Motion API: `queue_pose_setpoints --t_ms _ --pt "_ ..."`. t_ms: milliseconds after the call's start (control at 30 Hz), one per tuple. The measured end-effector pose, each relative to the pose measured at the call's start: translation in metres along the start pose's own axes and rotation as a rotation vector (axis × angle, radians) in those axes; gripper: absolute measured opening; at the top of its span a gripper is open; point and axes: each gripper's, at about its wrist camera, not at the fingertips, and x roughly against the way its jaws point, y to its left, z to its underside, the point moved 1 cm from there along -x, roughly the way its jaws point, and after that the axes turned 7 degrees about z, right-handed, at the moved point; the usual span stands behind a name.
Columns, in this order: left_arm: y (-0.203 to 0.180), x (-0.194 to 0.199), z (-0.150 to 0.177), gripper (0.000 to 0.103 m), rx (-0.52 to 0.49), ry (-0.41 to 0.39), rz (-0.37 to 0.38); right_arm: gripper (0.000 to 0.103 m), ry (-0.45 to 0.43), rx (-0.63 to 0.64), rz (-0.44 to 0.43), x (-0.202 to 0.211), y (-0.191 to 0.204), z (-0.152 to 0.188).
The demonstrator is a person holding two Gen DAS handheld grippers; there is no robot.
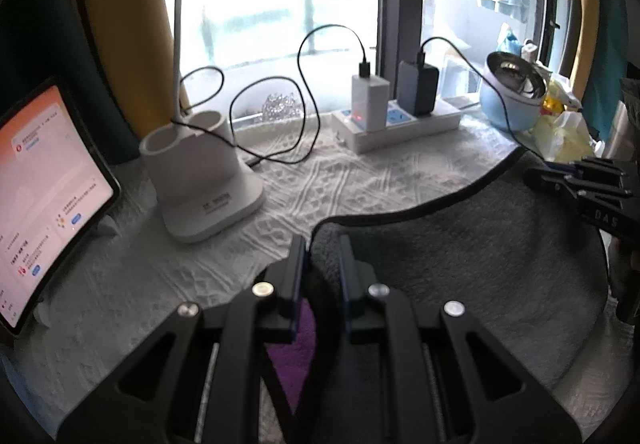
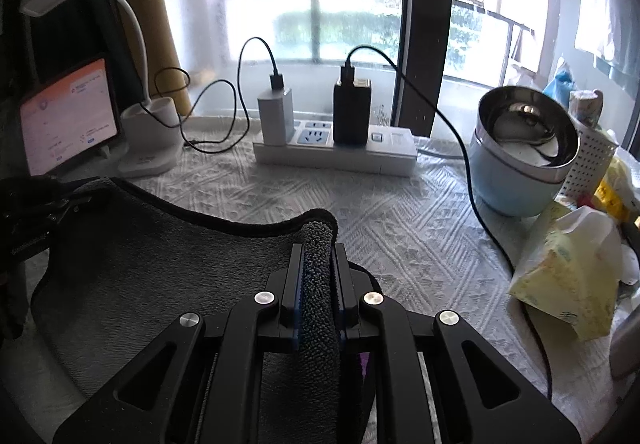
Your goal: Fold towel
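A dark grey towel [image 1: 460, 256] with a black hem lies on the white patterned table cover; it also shows in the right wrist view [image 2: 152, 268]. My left gripper [image 1: 323, 244] is shut on the towel's far left corner. My right gripper [image 2: 317, 250] is shut on the towel's far right corner, with a rolled bit of fabric between its fingers. The right gripper also shows at the right edge of the left wrist view [image 1: 540, 174], and the left gripper at the left edge of the right wrist view [image 2: 76, 200]. A purple patch [image 1: 298, 356] shows under the towel.
Behind the towel stand a white lamp base [image 1: 200, 180], a tablet [image 1: 44, 196], a power strip [image 2: 336, 152] with chargers and black cables, a blue pot [image 2: 520, 152] and a tissue pack [image 2: 568, 284]. The window is beyond.
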Motion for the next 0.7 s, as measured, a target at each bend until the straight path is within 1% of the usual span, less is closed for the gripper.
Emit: queue_pose_setpoints --t_ms 367,400,500,700 --pt "0.008 -0.027 0.010 0.015 0.050 0.092 0.010 0.014 0.077 0.001 0.016 -0.026 -0.003 0.005" --pt "0.008 -0.029 0.010 0.017 0.055 0.100 0.010 0.014 0.086 0.001 0.018 -0.028 -0.003 0.005" --pt "0.011 -0.035 0.012 0.017 0.074 0.131 0.007 0.014 0.109 0.002 0.026 -0.033 -0.002 0.005" --pt "0.009 -0.037 0.012 0.019 0.071 0.147 -0.018 0.014 0.143 0.010 0.041 -0.040 -0.001 0.007"
